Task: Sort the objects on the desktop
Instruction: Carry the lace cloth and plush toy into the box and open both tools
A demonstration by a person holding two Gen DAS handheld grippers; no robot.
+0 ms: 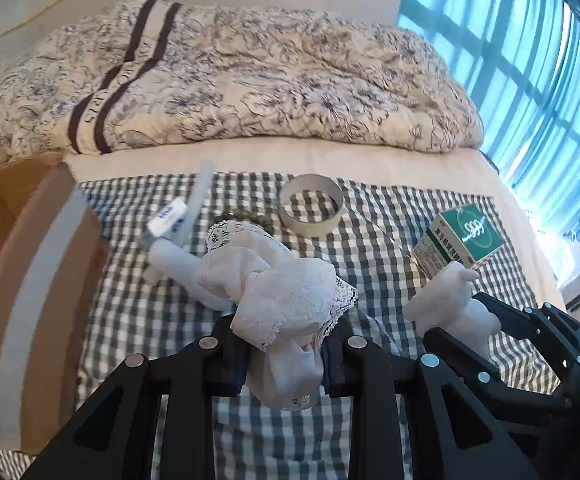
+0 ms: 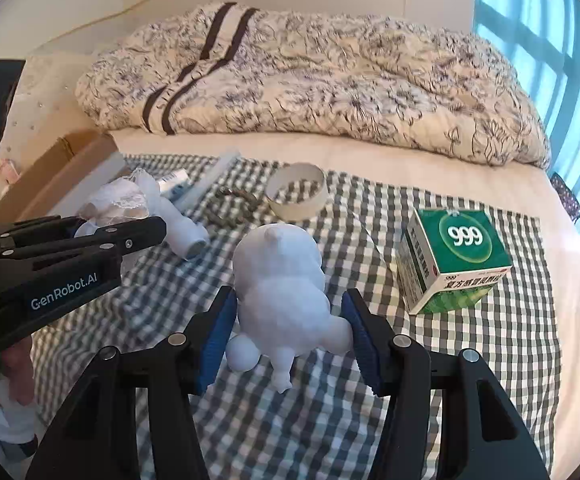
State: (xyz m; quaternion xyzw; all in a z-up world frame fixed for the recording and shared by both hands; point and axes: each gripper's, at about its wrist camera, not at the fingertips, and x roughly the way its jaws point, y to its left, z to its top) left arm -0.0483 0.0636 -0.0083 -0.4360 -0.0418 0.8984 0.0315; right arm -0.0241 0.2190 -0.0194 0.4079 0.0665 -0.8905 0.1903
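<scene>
My left gripper [image 1: 283, 334] is shut on a bunched white lace cloth [image 1: 273, 292], held above the checked cloth [image 1: 370, 248]. In the right wrist view that gripper [image 2: 129, 236] sits at the left with the lace cloth [image 2: 117, 200] in it. My right gripper [image 2: 288, 300] is shut on a white animal figurine [image 2: 281, 280], its blue pads [image 2: 217, 328] pressed on both sides. The figurine [image 1: 446, 300] also shows at the right of the left wrist view. A green medicine box [image 2: 458, 256] stands to the right. A tape ring [image 2: 296, 192], a white bottle [image 2: 181, 228] and a bead string [image 2: 233, 204] lie behind.
An open cardboard box [image 1: 29, 280] stands at the left edge of the checked cloth. A small blue-labelled tube [image 1: 167, 216] and a clear plastic strip [image 1: 205, 188] lie near it. A flowered quilt [image 1: 249, 80] is heaped at the back. A window [image 1: 510, 60] is at the right.
</scene>
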